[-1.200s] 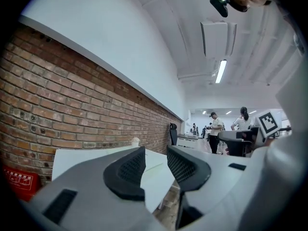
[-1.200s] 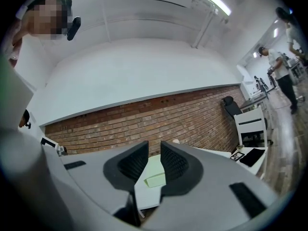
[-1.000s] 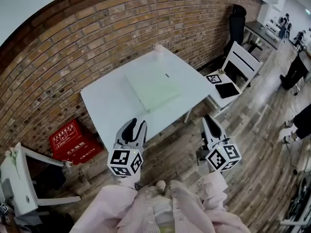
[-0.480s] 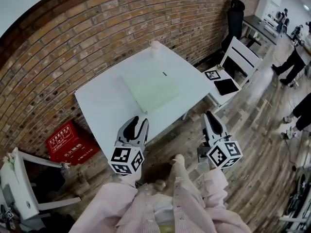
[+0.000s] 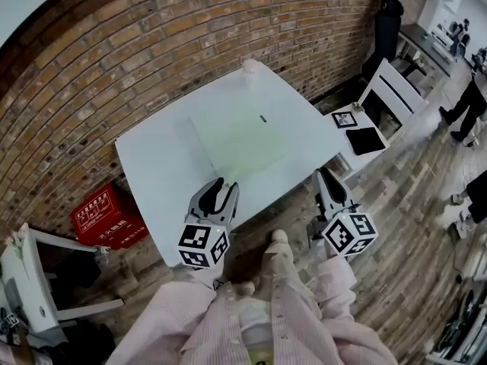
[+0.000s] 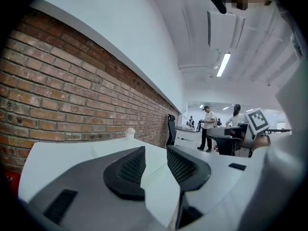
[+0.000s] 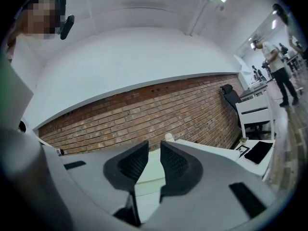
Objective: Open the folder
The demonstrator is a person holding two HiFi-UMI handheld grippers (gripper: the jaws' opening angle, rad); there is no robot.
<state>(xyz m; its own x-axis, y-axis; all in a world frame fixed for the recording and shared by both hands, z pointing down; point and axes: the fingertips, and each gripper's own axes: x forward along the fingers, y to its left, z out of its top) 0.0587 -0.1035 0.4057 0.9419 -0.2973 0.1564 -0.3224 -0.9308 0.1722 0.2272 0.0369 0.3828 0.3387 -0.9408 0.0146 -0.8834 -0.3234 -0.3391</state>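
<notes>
– Folder, pale green: where does it lie?
– Flat and closed near the middle of the white bench, ahead of both pairs of jaws and touched by neither.
– And the left gripper?
– Its jaws stand apart with nothing between them, over the bench's near edge, the folder near and just ahead of their tips.
– The right gripper?
– Jaws apart too, empty, off the bench's near right corner above the wooden floor; the folder lies ahead and to their left.
– Further out?
– A small white thing sits on the far corner past the folder, a brick wall behind it. A red crate is left of the left jaws, a white chair right of the right ones.
</notes>
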